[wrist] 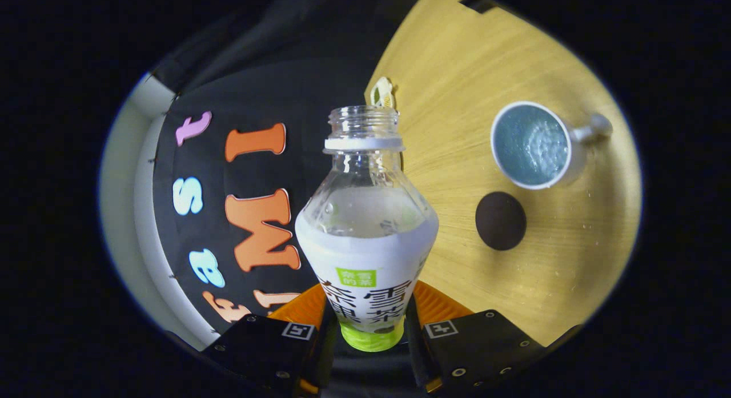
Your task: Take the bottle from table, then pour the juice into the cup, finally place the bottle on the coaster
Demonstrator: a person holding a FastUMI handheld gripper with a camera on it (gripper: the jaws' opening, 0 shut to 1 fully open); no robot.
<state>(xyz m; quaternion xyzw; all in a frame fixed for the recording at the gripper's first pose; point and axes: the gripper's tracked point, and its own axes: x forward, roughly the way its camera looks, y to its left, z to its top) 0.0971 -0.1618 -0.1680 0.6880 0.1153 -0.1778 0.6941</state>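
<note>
My gripper (368, 321) is shut on the clear bottle (365, 232), both fingers pressing its white-labelled lower body. The bottle has no cap and its open mouth points away from me along the fingers. The whole view is rolled sideways, so the bottle is held tilted against the wooden table (485, 72). Liquid fills its lower part up to the shoulder. Beyond the fingers to the right stands a white cup (534, 145) with a handle, its blue inside facing me. A dark round coaster (501, 221) lies on the table between the cup and the bottle.
A small pale object (382, 93) lies at the table's edge just behind the bottle's mouth. The black booth wall (257, 101) stands to the left of the bottle, with a pale surface (123, 181) beyond it.
</note>
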